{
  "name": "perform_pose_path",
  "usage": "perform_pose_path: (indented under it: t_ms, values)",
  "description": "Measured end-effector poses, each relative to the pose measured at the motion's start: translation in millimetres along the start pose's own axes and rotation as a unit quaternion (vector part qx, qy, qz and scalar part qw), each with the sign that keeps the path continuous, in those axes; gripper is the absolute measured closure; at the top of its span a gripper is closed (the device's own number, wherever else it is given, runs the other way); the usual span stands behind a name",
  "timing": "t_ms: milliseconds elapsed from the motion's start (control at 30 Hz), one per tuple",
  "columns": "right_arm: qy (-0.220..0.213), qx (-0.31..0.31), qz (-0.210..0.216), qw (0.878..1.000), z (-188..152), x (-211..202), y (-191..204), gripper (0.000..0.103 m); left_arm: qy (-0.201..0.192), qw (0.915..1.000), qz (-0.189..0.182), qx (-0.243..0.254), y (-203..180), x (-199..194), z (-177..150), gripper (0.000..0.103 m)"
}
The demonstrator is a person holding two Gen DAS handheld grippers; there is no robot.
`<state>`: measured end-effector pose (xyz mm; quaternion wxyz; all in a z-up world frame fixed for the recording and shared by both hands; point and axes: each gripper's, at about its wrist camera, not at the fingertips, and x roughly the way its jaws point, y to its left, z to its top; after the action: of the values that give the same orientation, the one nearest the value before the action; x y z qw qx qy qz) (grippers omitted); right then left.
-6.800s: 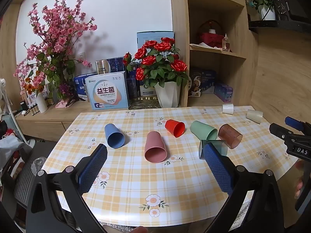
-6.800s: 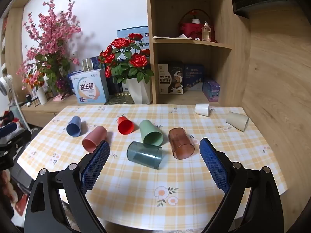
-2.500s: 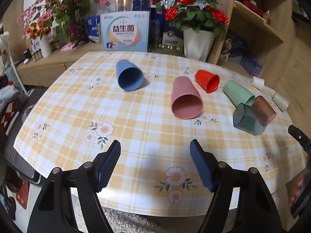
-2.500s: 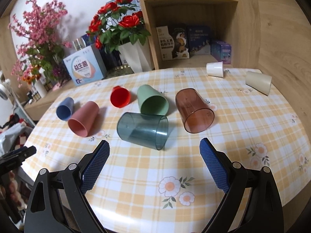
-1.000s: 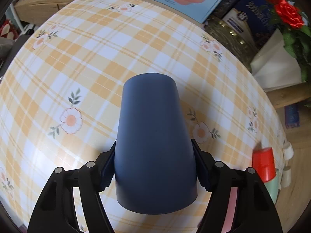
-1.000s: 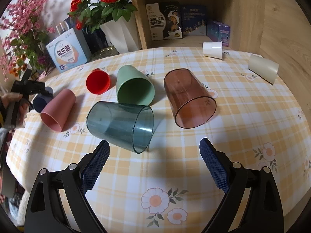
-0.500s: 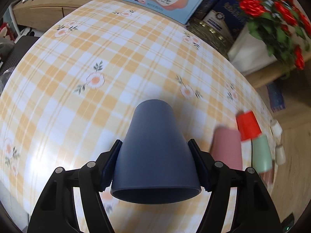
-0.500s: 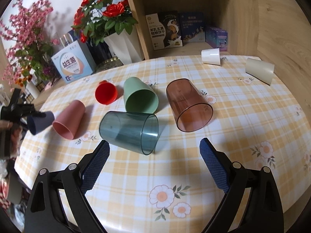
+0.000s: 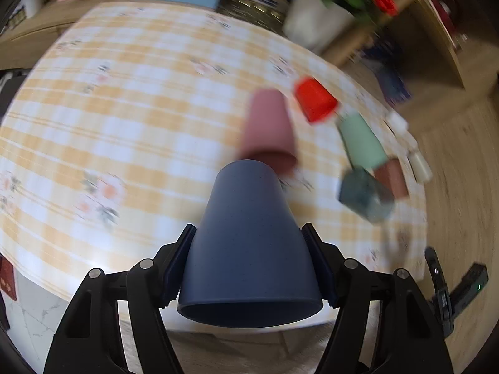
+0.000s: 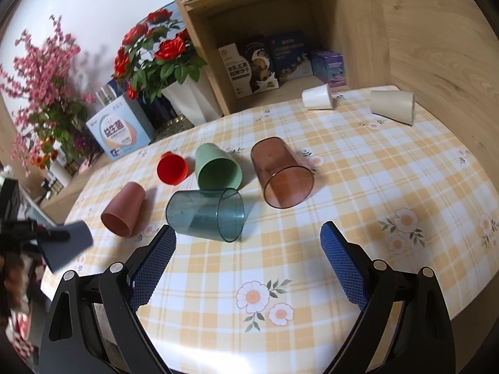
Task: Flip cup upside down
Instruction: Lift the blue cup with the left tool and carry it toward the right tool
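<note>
My left gripper is shut on the blue cup and holds it in the air over the table's near left edge, mouth toward the camera and down, base away. The same blue cup shows blurred at the left in the right wrist view, gripped by the left gripper. My right gripper is open and empty above the table's front edge, just short of the teal clear cup lying on its side.
On the checked tablecloth lie a pink cup, red cup, green cup, brown clear cup, white cup and beige cup. A rose vase, boxes and a shelf stand behind.
My left gripper has swung right and back toward the table's near edge with the blue cup, tilting its mouth further down. The right gripper has pulled back slightly.
</note>
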<state>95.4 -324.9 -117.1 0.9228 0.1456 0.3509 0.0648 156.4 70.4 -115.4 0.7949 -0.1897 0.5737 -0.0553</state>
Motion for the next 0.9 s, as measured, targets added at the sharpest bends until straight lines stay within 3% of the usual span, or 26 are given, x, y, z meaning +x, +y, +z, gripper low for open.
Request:
perform_pose_path:
  t_ms: [200, 300, 500, 900]
  values:
    - [-0.003, 0.010, -0.003, 1.000, -2, -10, -12, 0.012, 0.021, 0.9989, -0.041, 0.010, -53, 40, -16, 0.036]
    - [-0.007, 0.017, -0.009, 1.000, -2, -14, -21, 0.012, 0.011, 0.9990, -0.044, 0.004, -72, 59, -11, 0.036]
    - [-0.010, 0.038, -0.021, 0.999, -1, -17, -38, 0.012, -0.014, 0.9995, -0.022, -0.018, -85, 81, -6, 0.036]
    - [-0.014, 0.047, -0.044, 0.998, 5, -18, -53, 0.012, 0.022, 0.9988, -0.038, -0.021, -99, 104, -37, 0.036]
